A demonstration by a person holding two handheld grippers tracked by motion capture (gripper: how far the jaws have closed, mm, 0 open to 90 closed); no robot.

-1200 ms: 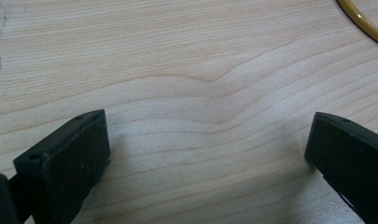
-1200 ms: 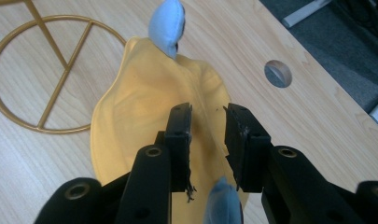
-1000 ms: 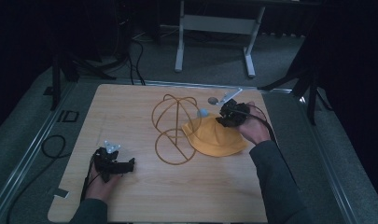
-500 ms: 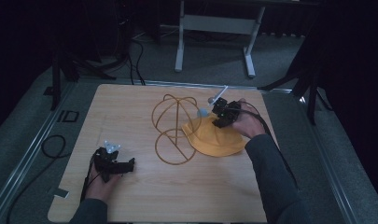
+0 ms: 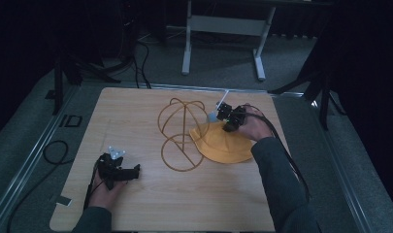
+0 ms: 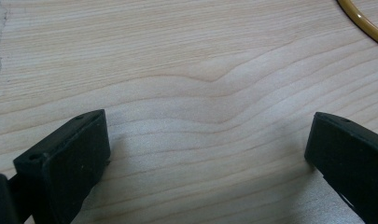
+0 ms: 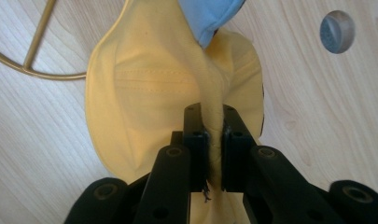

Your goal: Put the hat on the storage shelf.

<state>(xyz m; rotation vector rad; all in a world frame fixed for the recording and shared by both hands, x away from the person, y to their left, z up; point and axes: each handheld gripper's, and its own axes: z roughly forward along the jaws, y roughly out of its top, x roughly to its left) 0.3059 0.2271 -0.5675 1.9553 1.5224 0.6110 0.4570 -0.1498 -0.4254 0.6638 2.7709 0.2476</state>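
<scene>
- This looks like a lab or a test room, not a home.
- A bare wooden table [image 5: 150, 204] stands alone on grey carpet [image 5: 34, 141].
- Black cables [image 5: 51, 151] lie on the floor at the left.
- A grey metal stand [image 5: 223, 29] is at the far side.
- The room around is dark.

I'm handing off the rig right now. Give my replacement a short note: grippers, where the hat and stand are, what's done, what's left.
Right gripper: jaws have just closed, now pinching a fold of the yellow hat.
Left gripper: open, holding nothing, resting low over the wooden table at near left.
Gold wire hat stand: at table centre, just left of the hat, bare.
Done: hat gripped.
Left, probably: lift the hat and set it over the stand's dome.
</scene>
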